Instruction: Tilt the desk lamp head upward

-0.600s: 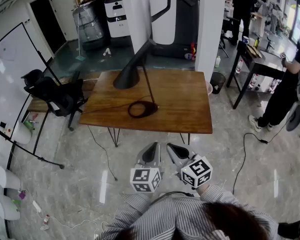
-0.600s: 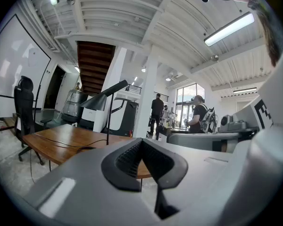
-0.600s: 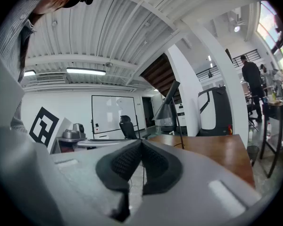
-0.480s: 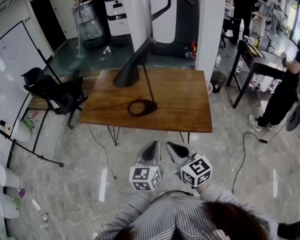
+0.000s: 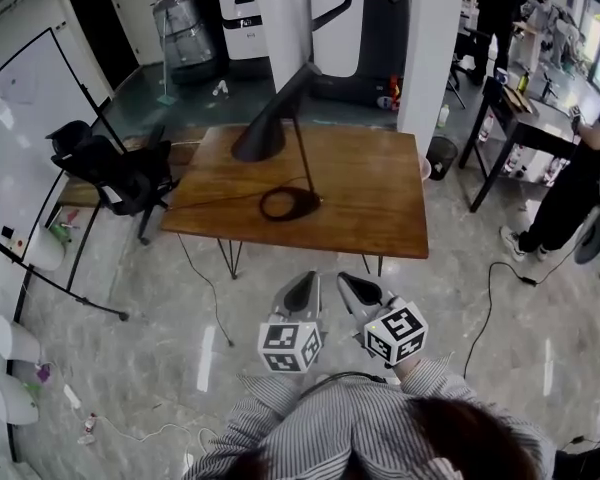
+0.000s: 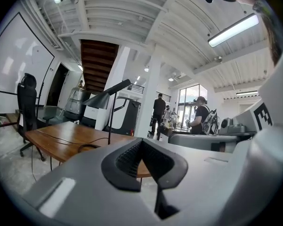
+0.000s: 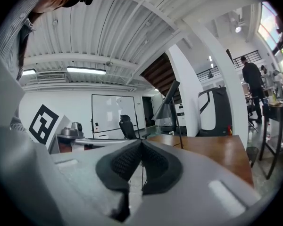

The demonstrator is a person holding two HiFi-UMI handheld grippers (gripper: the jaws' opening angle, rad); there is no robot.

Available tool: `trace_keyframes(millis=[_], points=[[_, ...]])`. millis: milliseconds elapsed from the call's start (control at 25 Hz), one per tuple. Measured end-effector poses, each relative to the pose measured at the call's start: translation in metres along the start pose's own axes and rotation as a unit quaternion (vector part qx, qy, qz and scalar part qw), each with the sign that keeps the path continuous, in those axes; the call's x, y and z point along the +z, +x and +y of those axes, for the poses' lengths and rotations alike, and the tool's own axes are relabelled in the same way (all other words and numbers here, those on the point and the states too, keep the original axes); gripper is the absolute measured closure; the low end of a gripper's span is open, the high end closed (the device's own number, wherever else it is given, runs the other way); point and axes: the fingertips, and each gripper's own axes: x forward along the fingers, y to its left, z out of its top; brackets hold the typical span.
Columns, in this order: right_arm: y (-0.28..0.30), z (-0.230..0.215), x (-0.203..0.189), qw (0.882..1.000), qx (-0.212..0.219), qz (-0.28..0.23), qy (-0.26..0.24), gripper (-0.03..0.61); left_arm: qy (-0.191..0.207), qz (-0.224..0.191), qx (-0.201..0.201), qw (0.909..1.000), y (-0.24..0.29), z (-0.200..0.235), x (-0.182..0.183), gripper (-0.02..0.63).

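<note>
A black desk lamp stands on the wooden table (image 5: 380,203); its cone head (image 5: 261,138) slopes down to the left and its ring base (image 5: 290,204) lies near the table's middle. My left gripper (image 5: 302,290) and right gripper (image 5: 356,288) are held side by side over the floor, short of the table's near edge, both shut with nothing in them. In the left gripper view the lamp head (image 6: 104,96) shows beyond the closed jaws (image 6: 141,141). From the right gripper view, the lamp head (image 7: 163,108) rises past the closed jaws (image 7: 141,144).
A black office chair (image 5: 115,178) stands left of the table beside a whiteboard (image 5: 20,138). A white pillar (image 5: 430,48) rises behind the table's right corner. A black desk (image 5: 520,118) and people (image 5: 580,173) are at the right. Cables trail over the floor.
The head view has shifted a little, so table and lamp sit slightly higher in frame. Both grippers stay shut, side by side, in front of the person.
</note>
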Motion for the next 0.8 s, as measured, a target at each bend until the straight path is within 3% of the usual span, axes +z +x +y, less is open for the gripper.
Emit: trace_keyframes(millis=[440, 800], points=[[-0.002, -0.004, 0.002, 1.000, 0.006, -0.011, 0.016, 0.577, -0.005, -0.003, 0.002, 1.0000, 0.002, -0.003, -0.002, 0.611], [-0.011, -0.022, 0.010, 1.000, 0.010, -0.016, -0.012, 0.577, 0.006, -0.004, 0.010, 0.9999, 0.013, -0.013, 0.000, 0.611]])
